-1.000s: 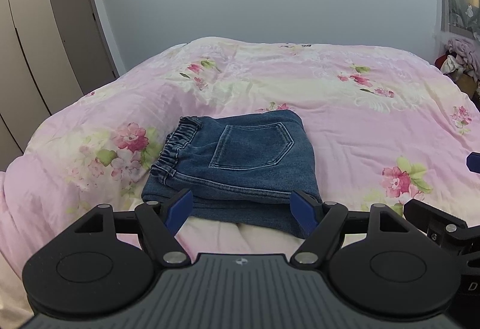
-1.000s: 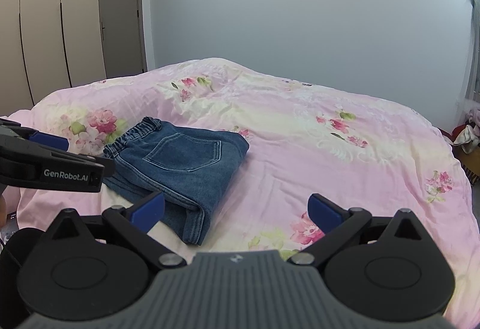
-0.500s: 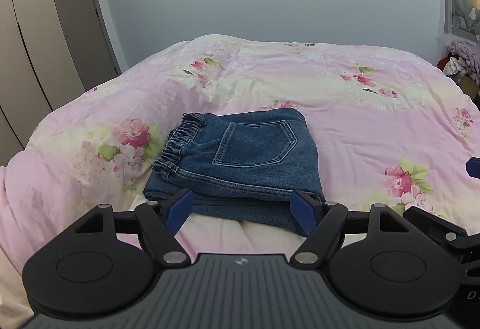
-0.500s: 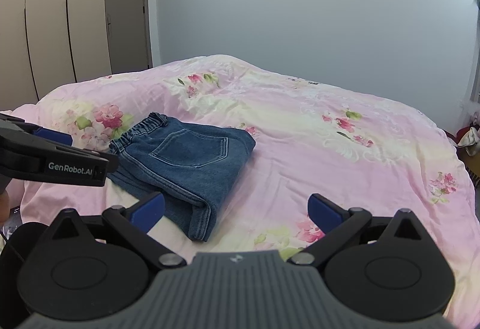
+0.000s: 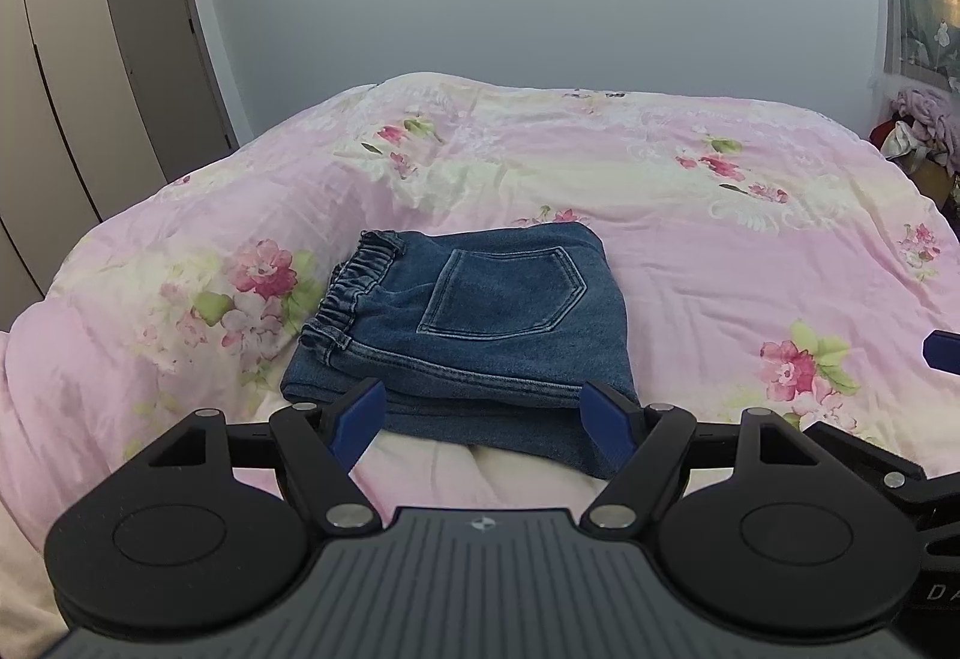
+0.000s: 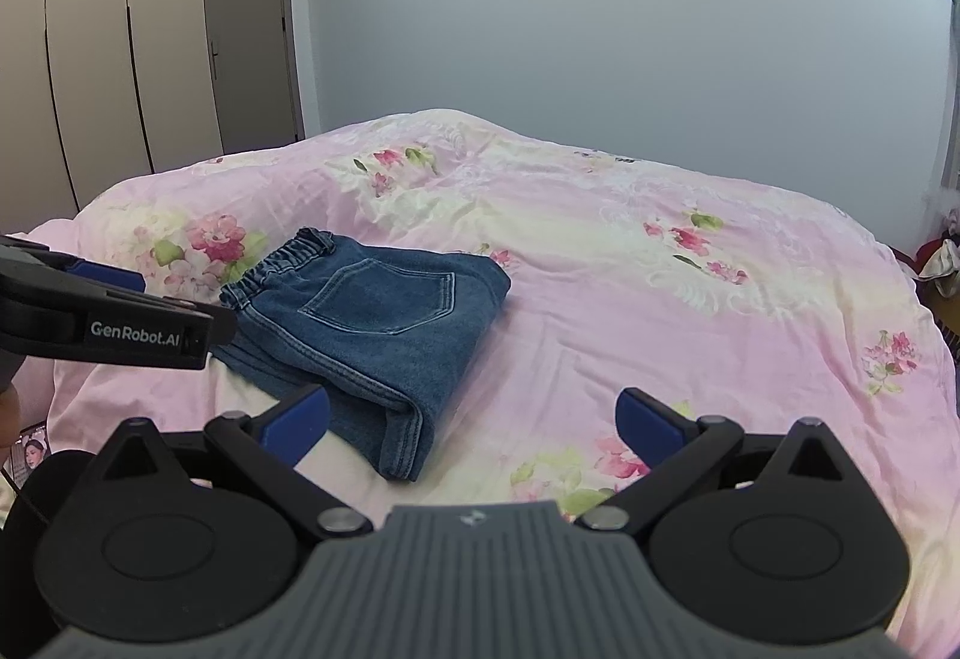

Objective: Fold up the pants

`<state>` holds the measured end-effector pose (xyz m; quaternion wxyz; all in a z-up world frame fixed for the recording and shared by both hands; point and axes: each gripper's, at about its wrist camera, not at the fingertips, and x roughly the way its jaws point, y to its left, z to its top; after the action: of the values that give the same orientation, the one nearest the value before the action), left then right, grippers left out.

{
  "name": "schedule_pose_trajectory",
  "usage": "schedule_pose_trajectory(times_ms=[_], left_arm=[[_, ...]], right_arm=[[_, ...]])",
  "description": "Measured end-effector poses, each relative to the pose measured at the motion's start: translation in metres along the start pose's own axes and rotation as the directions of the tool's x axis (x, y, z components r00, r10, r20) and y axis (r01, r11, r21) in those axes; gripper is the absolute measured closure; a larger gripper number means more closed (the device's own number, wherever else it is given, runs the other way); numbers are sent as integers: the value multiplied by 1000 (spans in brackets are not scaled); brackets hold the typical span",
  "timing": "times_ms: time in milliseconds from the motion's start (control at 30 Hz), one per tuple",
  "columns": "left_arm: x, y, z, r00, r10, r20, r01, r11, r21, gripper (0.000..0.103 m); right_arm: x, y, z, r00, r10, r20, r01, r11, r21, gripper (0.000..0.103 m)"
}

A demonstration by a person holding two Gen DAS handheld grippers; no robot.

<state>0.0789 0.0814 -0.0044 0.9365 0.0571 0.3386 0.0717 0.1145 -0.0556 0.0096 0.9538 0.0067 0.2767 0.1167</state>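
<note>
Both grippers stand open and empty: the left gripper (image 5: pixel 483 416) hovers just short of the near edge of the one pair of pants (image 5: pixel 474 323), and the right gripper (image 6: pixel 474 419) hangs to the right of it. These folded blue denim pants lie on the near left part of the bed (image 5: pixel 720 215), one back pocket (image 5: pixel 504 293) facing up, elastic waistband to the left.

Both views sit slightly lower in the frame than a second ago: the folded pants (image 5: pixel 474 335) and the bed (image 5: pixel 720 215) appear marginally further down. Nothing on the bed shifts otherwise.
</note>
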Motion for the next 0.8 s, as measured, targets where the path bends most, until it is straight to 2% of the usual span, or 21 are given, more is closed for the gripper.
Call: schedule_pose_trajectory(times_ms=[800], left_arm=[[0,1,2,1000,-15,-8,15,999,-31,16]], right_arm=[[-3,-4,-2,1000,1,1,-1,1000,13,5]])
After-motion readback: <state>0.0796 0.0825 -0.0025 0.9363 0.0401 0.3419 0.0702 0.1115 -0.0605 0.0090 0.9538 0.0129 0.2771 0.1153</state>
